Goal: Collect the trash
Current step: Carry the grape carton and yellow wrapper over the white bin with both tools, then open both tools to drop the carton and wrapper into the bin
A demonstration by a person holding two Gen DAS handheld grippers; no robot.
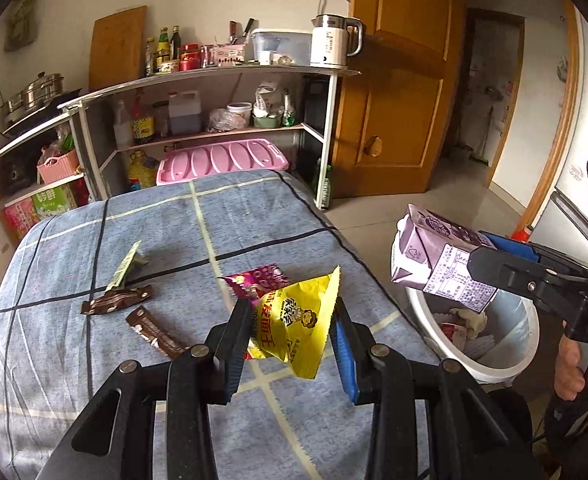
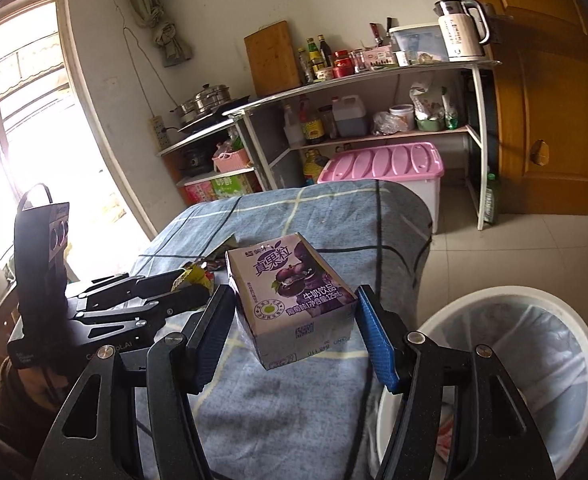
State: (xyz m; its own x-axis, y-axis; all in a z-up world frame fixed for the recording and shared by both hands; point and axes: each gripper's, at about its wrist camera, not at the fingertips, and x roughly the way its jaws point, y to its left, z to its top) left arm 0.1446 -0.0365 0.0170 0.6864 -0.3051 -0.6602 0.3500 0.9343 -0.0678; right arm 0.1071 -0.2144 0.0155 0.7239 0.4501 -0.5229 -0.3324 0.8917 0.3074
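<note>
My left gripper [image 1: 292,330] is shut on a yellow snack wrapper [image 1: 299,316] and holds it above the blue checked cloth [image 1: 254,220] on the table. My right gripper [image 2: 294,320] is shut on a purple milk-drink carton [image 2: 290,292]; in the left wrist view the carton [image 1: 433,258] hangs over the white trash bin [image 1: 505,328]. The bin [image 2: 493,360] is lined with a bag and holds some trash. A magenta wrapper [image 1: 258,278], two brown wrappers [image 1: 116,300] [image 1: 156,332] and a green-white wrapper [image 1: 124,266] lie on the cloth.
A shelf unit [image 1: 214,80] with bottles, pots and a kettle [image 1: 333,42] stands behind the table. A pink-lidded storage box [image 1: 222,160] sits on the floor by it. A wooden door [image 1: 405,80] is at the right. Tiled floor [image 2: 513,248] lies around the bin.
</note>
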